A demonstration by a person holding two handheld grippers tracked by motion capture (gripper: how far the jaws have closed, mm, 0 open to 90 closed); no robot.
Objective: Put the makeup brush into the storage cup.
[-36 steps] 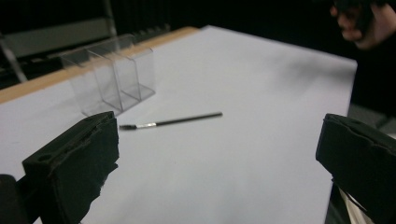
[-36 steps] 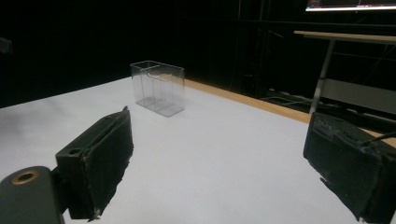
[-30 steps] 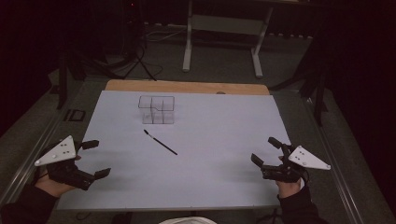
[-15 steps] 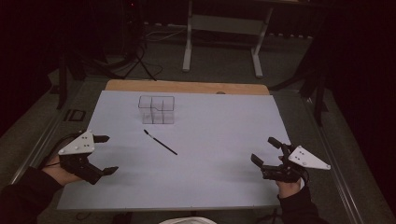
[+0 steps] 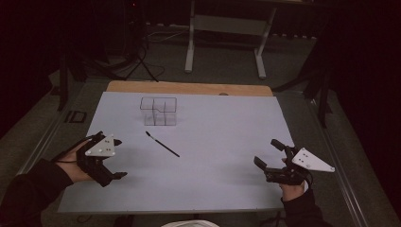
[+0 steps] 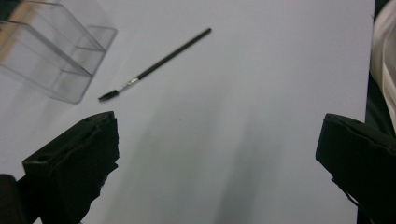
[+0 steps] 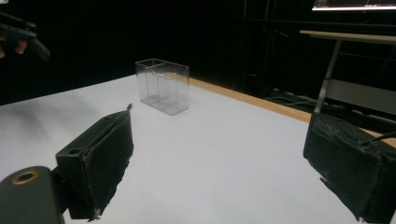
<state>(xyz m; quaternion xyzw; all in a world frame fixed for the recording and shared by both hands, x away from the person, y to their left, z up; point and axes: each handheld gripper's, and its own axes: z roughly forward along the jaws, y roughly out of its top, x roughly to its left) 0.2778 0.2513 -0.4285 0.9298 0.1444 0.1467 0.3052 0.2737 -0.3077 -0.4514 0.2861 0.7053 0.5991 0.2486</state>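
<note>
**Both claws wide open, brush lying free mid-counter**

Here's the pale, white-topped counter (image 5: 227, 156) with a strip of bare wood along its far edge. The left claw (image 5: 116, 159) sits over the near-left part of the sheet, in from the left edge, jaws spread wide and holding nothing. In the left gripper view the two black jaws stand far apart with bare white surface between them.

Over on the other side, the right claw (image 5: 268, 154) hovers near the near-right corner, close to the right edge, jaws also parted wide and empty. In its own view, open counter runs between the jaws towards the far wooden edge.

The thin black brush with a small dark tip (image 5: 162, 144) lies flat on the sheet, slanted, tip towards the far left. It is near the left claw but apart from it, and well apart from the right one. In the left gripper view it lies ahead of the jaws, untouched.

Just beyond the brush tip stands the clear plastic compartmented box (image 5: 159, 111), upright, set back towards the far edge. The stretch of counter between the two claws lies bare, as does the near edge.
</note>
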